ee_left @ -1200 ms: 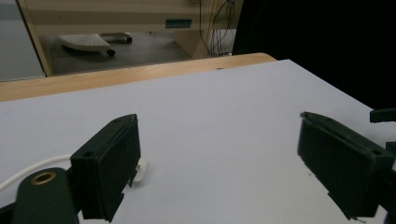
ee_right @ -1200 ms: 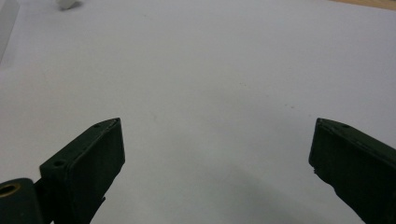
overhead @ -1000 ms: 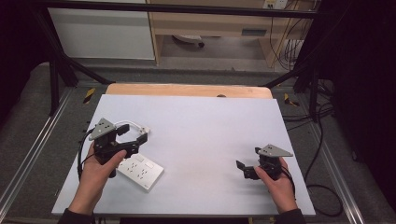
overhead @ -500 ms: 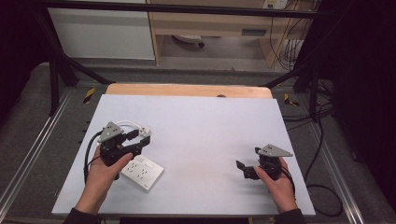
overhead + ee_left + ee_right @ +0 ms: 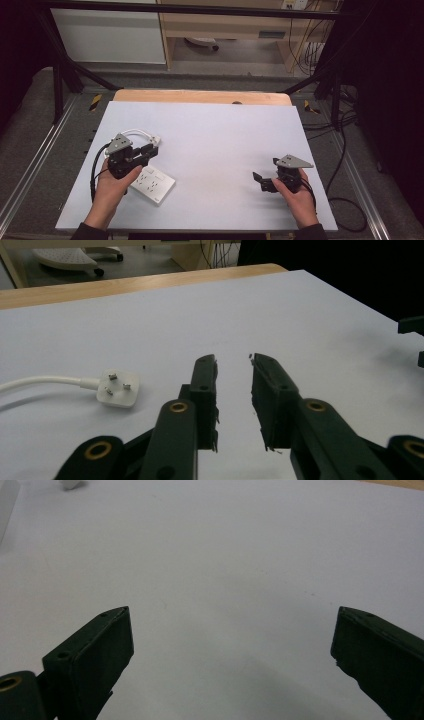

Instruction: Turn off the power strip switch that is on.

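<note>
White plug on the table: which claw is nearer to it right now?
Left. The left claw sits just beside the white plug, open and empty; the right claw is far across the table.

From above, your left hand [image 5: 111,186] covers the near-left corner of the flat white rectangular socket block [image 5: 153,184], and its socket holes are too small to count. The thin white cable [image 5: 134,133] disappears behind the black left gripper [image 5: 148,151], so you cannot see where it joins the white three-pin plug [image 5: 155,140]. In the left gripper view that cable [image 5: 40,382] runs off the frame at 9 o'clock. In the right gripper view a blurred white shape [image 5: 71,484] is cut off at 12 o'clock; what it is you cannot tell
</note>
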A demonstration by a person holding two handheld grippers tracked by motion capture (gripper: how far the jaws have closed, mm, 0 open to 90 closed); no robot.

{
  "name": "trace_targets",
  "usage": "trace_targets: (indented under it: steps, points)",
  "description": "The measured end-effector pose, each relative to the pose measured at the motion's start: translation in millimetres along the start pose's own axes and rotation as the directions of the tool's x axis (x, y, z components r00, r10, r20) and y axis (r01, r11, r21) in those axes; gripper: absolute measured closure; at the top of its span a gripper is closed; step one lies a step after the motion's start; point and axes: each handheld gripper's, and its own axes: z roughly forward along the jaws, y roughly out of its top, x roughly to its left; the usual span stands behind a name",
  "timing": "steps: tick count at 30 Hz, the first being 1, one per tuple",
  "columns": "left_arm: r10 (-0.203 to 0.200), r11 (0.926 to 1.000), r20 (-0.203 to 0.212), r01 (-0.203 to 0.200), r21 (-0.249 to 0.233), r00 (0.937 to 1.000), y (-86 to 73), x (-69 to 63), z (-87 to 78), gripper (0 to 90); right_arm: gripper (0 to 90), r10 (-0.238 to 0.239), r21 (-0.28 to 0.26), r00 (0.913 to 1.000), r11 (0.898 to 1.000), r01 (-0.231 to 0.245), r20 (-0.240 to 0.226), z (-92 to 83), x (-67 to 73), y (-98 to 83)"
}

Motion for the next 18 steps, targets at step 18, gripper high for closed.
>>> trace_targets:
  steps: [18]
  points:
    - [-0.029, 0.9996, -0.014, 0.029, 0.005, 0.9995, -8.1, 11.8, -2.0, 88.6, 4.0, 0.003, -0.001, 1.0, 1.0, -0.003, 0.0, -0.2, 0.0, 0.1]
